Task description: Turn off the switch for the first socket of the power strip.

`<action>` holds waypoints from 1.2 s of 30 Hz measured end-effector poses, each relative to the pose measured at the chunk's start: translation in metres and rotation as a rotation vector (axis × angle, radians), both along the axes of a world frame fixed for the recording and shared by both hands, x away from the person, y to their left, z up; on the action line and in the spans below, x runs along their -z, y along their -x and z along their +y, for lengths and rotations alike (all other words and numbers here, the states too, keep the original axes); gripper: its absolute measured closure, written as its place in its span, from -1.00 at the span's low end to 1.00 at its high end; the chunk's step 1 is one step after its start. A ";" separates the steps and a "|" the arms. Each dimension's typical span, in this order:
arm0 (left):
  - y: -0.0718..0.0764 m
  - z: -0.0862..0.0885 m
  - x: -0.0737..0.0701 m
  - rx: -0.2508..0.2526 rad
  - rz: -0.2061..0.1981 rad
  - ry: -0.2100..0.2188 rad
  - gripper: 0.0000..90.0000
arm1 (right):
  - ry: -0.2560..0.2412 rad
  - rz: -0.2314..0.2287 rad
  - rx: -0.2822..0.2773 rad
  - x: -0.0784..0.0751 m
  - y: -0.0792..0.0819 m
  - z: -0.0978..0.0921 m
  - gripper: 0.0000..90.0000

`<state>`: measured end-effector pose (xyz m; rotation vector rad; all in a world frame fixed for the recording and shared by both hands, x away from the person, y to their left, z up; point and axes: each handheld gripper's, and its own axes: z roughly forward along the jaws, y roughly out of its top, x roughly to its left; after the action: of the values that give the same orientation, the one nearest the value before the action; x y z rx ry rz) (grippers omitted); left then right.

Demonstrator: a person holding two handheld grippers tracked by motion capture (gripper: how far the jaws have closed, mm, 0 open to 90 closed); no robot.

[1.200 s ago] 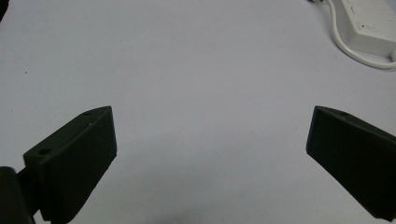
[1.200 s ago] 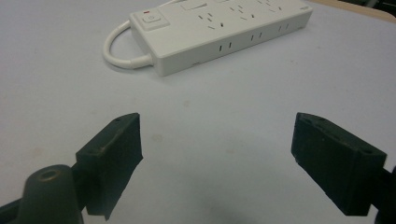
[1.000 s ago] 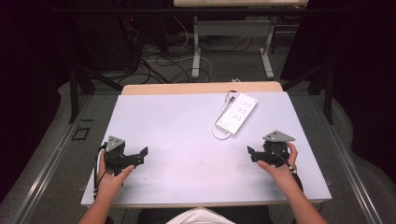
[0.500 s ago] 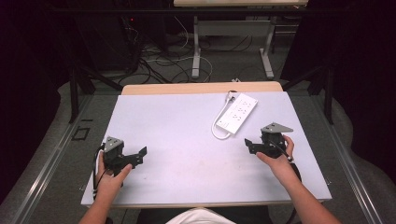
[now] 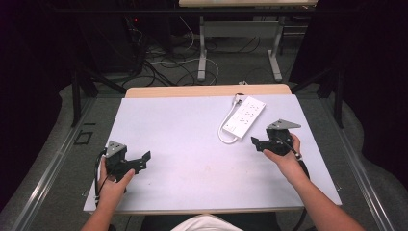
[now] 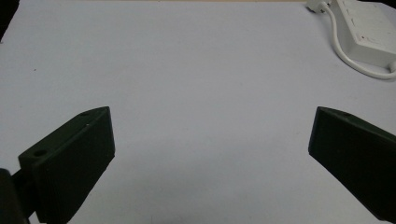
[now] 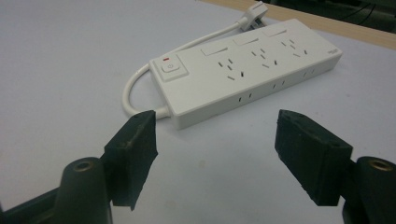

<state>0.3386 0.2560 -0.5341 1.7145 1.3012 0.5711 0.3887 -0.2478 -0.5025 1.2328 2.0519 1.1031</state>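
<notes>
Your right gripper point(image 7: 215, 140): jaws spread, empty, power strip point(image 7: 247, 70) just ahead between them on the bench point(image 7: 56, 65). That view shows its switch point(image 7: 171, 69); logo too small to read. Left gripper point(image 6: 210, 154): jaws wide, empty, strip far ahead-right.

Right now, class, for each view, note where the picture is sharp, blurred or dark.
High view: the pale rectangular table top is evenly lit, its surroundings nearly black. Left gripper view: the left gripper has soft-edged jaws; the white plastic power strip is slightly overexposed. Right gripper view: the strip's sockets look crisp, while the right gripper is blurred.
</notes>
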 end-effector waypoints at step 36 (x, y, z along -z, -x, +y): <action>0.000 0.001 0.000 -0.002 -0.002 -0.001 -0.99 | 0.091 0.038 -0.082 -0.037 -0.049 0.022 -0.09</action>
<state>0.3385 0.2574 -0.5340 1.7132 1.3013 0.5740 0.4374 -0.2258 -0.4659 1.1425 2.1736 1.0171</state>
